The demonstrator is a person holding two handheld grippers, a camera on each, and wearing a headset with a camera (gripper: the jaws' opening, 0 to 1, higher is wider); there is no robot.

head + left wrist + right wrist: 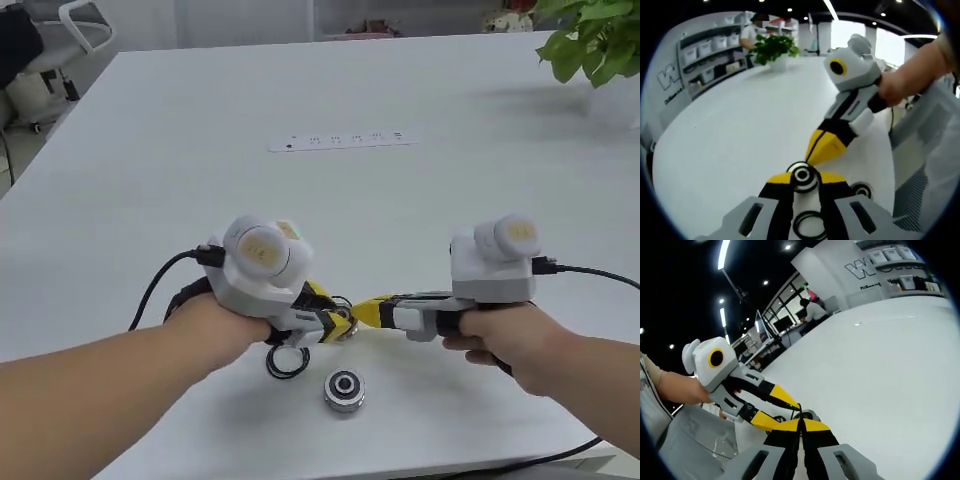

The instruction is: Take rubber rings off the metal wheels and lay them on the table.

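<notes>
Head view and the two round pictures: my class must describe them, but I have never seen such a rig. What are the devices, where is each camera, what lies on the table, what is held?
No robot: a person holds two two-jaw grippers. The head view comes from a headset camera; each round picture comes from a camera riding on one gripper. The left gripper clamps a metal wheel. The right gripper, jaws together, has its tip at that wheel. On the table lie loose rubber rings, a second wheel and a power strip.
</notes>
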